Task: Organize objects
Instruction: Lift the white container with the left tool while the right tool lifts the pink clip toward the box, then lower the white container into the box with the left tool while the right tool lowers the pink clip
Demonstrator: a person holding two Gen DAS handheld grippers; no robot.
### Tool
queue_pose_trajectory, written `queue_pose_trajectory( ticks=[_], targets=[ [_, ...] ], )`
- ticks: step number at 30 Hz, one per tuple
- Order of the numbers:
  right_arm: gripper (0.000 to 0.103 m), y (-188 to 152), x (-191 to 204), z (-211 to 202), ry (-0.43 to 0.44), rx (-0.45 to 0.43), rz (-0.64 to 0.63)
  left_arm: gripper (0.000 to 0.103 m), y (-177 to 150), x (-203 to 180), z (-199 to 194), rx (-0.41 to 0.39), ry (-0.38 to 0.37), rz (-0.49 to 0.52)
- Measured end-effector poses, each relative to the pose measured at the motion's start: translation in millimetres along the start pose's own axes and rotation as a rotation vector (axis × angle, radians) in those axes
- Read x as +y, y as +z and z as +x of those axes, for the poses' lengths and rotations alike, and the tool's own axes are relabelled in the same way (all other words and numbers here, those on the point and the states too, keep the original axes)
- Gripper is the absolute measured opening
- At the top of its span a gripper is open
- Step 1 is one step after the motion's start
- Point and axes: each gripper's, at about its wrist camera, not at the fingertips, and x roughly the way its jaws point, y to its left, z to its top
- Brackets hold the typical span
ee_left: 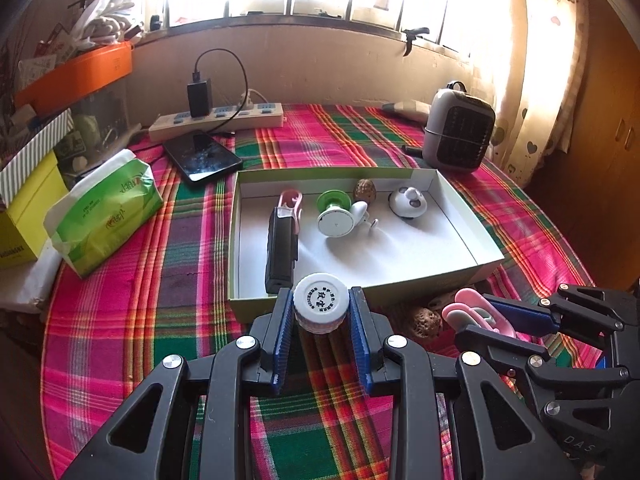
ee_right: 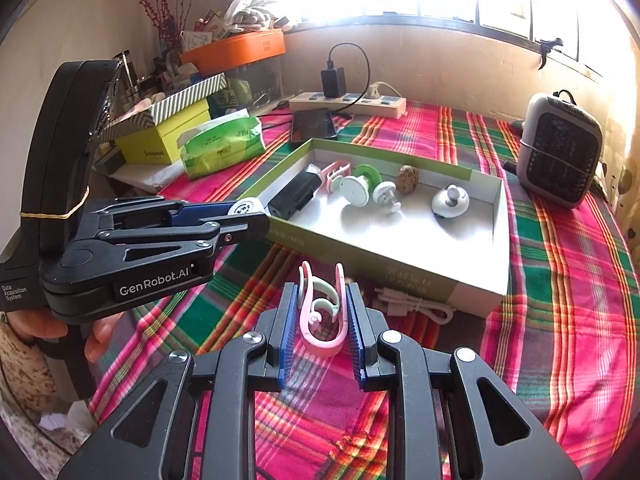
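A: Which step? 
B: Carrying. Your left gripper (ee_left: pixel 320 306) jaws pinch the white round-capped bottle (ee_left: pixel 321 298); right gripper (ee_right: pixel 322 312) jaws pinch the pink plastic clip (ee_right: pixel 322 320), both just short of the box.

A: Next? 
B: Likely move both over the shallow white cardboard box (ee_left: pixel 472 236), then release.

The open box (ee_left: pixel 460 204) sat mid-counter (ee_left: pixel 132 304); behind it lay the phone (ee_left: pixel 202 158) and power strip (ee_left: pixel 216 120), the tissue pack (ee_left: pixel 108 216) to its left, the heater (ee_left: pixel 458 132) at its back right corner.

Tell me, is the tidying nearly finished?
Partly. The box already holds a walnut and some small gadgets. The left gripper holds a white bottle; the right gripper holds a pink clip. A white cable waits outside.
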Motion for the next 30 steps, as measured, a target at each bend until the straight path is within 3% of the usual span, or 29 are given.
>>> queue_pose_trajectory(
  ticks=[30],
  targets=[
    [0.024,54.6,-75.4,58.9,-0.105,0.038,0.076,0.026,34.7,-11.4,67.2,0.075,-0.017,-0.005]
  ],
)
